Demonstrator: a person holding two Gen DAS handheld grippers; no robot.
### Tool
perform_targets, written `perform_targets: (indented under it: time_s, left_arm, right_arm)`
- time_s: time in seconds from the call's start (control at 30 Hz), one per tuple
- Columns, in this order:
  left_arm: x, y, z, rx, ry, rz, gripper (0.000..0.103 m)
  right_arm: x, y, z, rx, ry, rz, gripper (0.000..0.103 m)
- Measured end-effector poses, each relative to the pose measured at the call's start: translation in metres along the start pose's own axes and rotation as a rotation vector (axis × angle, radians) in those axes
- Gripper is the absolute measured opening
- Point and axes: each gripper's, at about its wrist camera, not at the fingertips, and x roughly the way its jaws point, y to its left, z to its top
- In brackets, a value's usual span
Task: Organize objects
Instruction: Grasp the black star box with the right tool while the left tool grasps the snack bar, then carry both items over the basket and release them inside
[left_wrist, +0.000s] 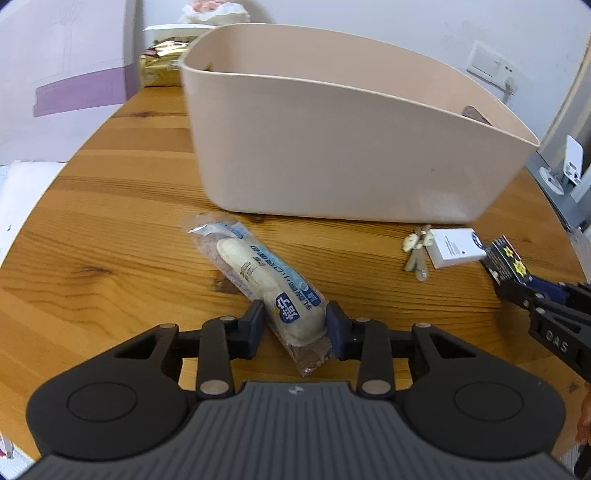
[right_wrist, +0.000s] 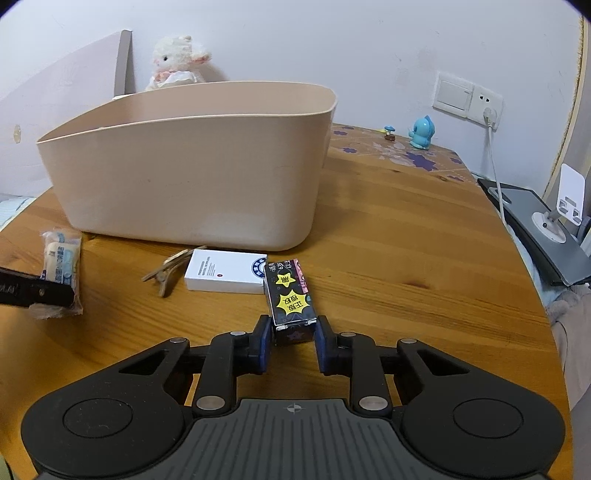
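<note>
1. The left gripper (left_wrist: 295, 321) has its jaws closed on the near end of a bun (left_wrist: 266, 280) in a clear wrapper. The bun lies slantwise on the worktop (left_wrist: 110, 258), at centre of the left view.
2. The right gripper (right_wrist: 291, 334) has its jaws pressed against both sides of a black box (right_wrist: 291, 295) with yellow stars, at centre of the right view.
3. The bin (left_wrist: 332, 147) fills the upper middle of both views, standing on the worktop beyond both held things.
4. A white box (right_wrist: 225, 275) touches the black box's far left corner. A clip (right_wrist: 170, 269) lies just left of it (its exact make is hard to tell).
5. Open wood lies at the left of the left view, out to the worktop's curved edge. In the right view bare wood runs right of the black box to the rim at the frame's right.
6. The bin's wall hides most of its inside. A dark shape (left_wrist: 474, 114) shows over the rim at upper right in the left view, too cut off to name.
7. A plush toy (right_wrist: 177, 62) stands behind the bin, partly hidden.
</note>
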Motion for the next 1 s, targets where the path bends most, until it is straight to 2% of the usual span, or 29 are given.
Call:
perform_targets:
  time_s: [0.03, 0.1, 0.13, 0.17, 0.3, 0.33, 0.43, 0.67, 0.77, 1.0]
  left_arm:
    - [0.000, 0.001, 0.001, -0.002, -0.008, 0.010, 0.041]
    - [0.000, 0.005, 0.004, -0.014, -0.020, 0.022, 0.053]
    - [0.001, 0.006, 0.007, -0.017, -0.033, 0.023, 0.064]
    - [0.002, 0.006, 0.009, -0.018, -0.044, 0.031, 0.070]
    - [0.014, 0.008, 0.021, -0.042, -0.025, 0.039, 0.071]
    - [0.017, 0.008, 0.022, -0.043, -0.019, 0.045, 0.069]
    - [0.019, 0.005, 0.020, -0.003, -0.038, 0.104, 0.050]
    - [0.007, 0.017, 0.013, -0.019, -0.039, 0.060, 0.030]
    - [0.000, 0.019, 0.009, 0.005, -0.031, 0.047, 0.026]
    - [-0.013, 0.020, -0.004, 0.015, -0.034, 0.019, 0.024]
  right_arm:
    - [-0.001, 0.001, -0.001, 0.000, 0.002, 0.001, 0.022]
    - [-0.002, 0.003, -0.002, 0.002, 0.006, 0.003, 0.022]
    - [-0.003, 0.004, -0.003, 0.004, 0.008, 0.004, 0.022]
    - [-0.003, 0.004, -0.003, 0.005, 0.009, 0.006, 0.022]
    - [-0.005, 0.006, -0.003, 0.007, 0.010, 0.007, 0.022]
    - [-0.005, 0.006, -0.004, 0.008, 0.010, 0.008, 0.022]
    - [-0.008, 0.007, -0.004, 0.013, 0.004, 0.008, 0.022]
    - [-0.019, 0.007, -0.002, 0.031, -0.025, 0.011, 0.022]
    - [-0.026, 0.009, -0.001, 0.034, -0.042, 0.011, 0.022]
    - [-0.047, 0.007, 0.001, 0.043, -0.080, 0.006, 0.022]
